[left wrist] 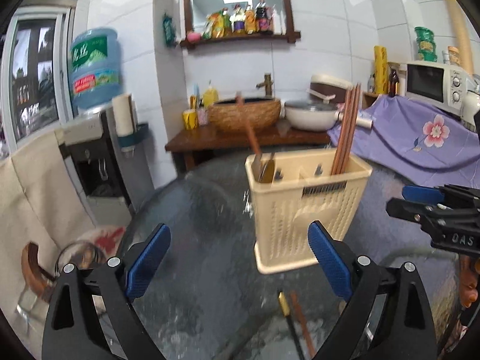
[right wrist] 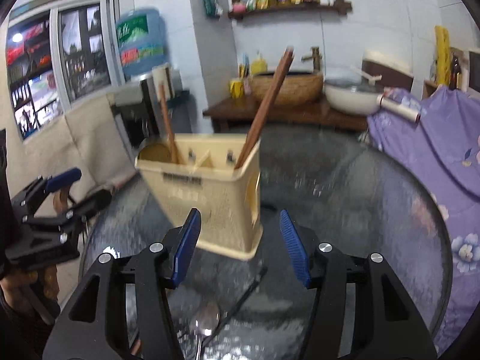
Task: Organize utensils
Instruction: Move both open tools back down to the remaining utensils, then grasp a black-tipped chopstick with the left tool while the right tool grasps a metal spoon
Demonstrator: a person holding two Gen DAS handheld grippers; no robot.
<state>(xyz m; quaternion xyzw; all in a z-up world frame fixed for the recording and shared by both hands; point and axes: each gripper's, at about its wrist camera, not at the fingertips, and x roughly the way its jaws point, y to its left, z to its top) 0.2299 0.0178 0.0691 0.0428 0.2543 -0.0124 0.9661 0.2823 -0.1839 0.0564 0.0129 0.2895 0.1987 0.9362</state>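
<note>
Loose chopsticks (left wrist: 295, 318) and a metal spoon (right wrist: 205, 325) lie on the glass bench (left wrist: 192, 255), nearest the lenses. Left gripper (left wrist: 240, 261) gapes wide, empty; right gripper (right wrist: 240, 246) half-open, empty. Cream utensil caddy (left wrist: 303, 207) stands beyond. Risk: slick bench, thin utensils skidding from pads. Blur hides utensil ends.

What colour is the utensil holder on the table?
Pale cream-yellow, with perforated walls; the utensil holder shows best in the left wrist view.
</note>
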